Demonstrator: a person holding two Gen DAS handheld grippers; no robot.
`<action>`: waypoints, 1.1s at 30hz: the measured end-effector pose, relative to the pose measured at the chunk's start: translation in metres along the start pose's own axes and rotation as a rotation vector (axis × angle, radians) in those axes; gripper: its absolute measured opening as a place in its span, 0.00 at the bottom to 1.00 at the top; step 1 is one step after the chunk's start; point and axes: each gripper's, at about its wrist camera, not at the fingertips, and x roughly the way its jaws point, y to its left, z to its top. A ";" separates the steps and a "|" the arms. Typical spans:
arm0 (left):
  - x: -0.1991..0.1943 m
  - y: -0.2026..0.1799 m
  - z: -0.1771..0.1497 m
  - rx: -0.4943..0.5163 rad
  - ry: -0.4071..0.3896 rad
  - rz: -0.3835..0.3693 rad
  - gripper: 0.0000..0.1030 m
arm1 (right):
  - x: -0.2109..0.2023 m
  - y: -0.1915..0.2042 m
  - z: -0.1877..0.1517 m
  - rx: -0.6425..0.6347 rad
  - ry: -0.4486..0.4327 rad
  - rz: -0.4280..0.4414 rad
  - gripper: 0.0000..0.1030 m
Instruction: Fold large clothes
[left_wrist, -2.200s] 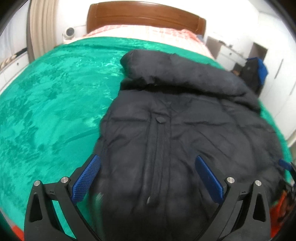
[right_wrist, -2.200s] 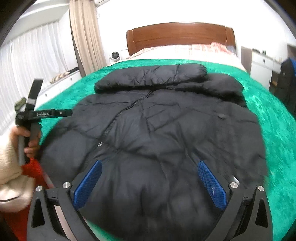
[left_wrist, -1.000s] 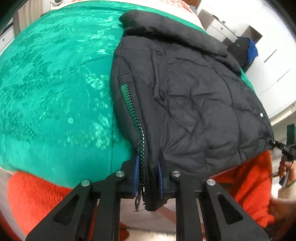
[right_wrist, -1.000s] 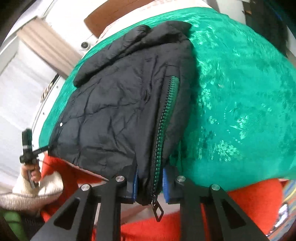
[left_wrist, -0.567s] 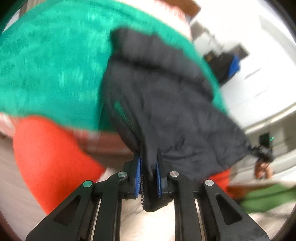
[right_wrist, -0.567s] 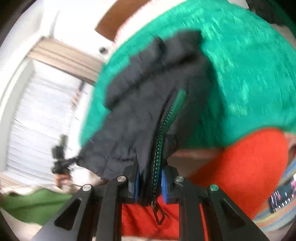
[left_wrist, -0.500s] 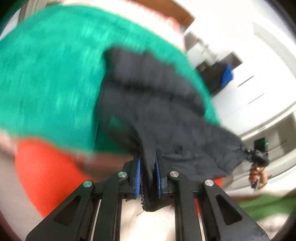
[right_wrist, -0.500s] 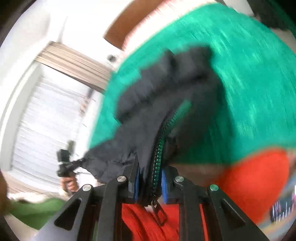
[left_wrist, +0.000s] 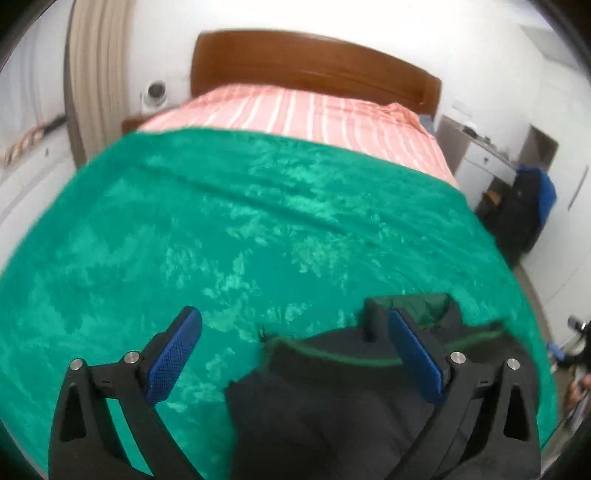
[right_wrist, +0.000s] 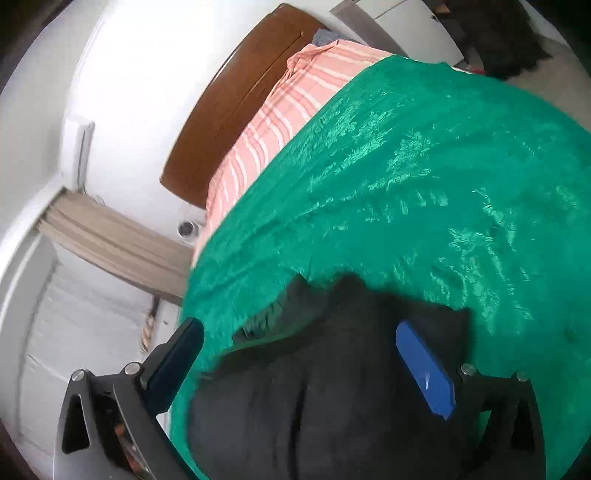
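A black puffer jacket (left_wrist: 332, 413) with a green-trimmed edge lies bunched on the green blanket (left_wrist: 229, 229) near the bed's foot. In the left wrist view it fills the lower middle. My left gripper (left_wrist: 295, 350) hangs just over it, its jaws opening wide; the jacket's edge lies between the blue pads (left_wrist: 173, 354), which do not press on it. In the right wrist view the jacket (right_wrist: 314, 398) lies under my right gripper (right_wrist: 299, 362). Its jaws are also opening, with cloth between the fingers (right_wrist: 424, 369) but not gripped.
Beyond the blanket (right_wrist: 406, 177) lie a pink striped sheet (left_wrist: 303, 110) and a brown headboard (left_wrist: 314, 70). A curtain (left_wrist: 96, 74) and a small white camera (left_wrist: 155, 92) are at the left. A white cabinet (left_wrist: 480, 155) and a dark bag (left_wrist: 524, 210) stand to the right of the bed.
Both grippers were shut on the jacket's hem, lifted it and swung it up over the bed. Now both have let go and stand wide, and the jacket lies folded over beneath them.
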 end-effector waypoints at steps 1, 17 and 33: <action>0.003 0.001 -0.006 -0.007 0.009 -0.020 0.98 | -0.002 0.000 -0.001 -0.008 -0.017 -0.022 1.00; 0.071 -0.095 -0.074 0.309 -0.103 -0.012 0.98 | 0.126 0.091 -0.082 -0.793 -0.104 -0.301 1.00; 0.131 -0.047 -0.114 0.067 -0.078 -0.134 1.00 | 0.152 -0.020 -0.070 -0.476 -0.087 -0.136 0.99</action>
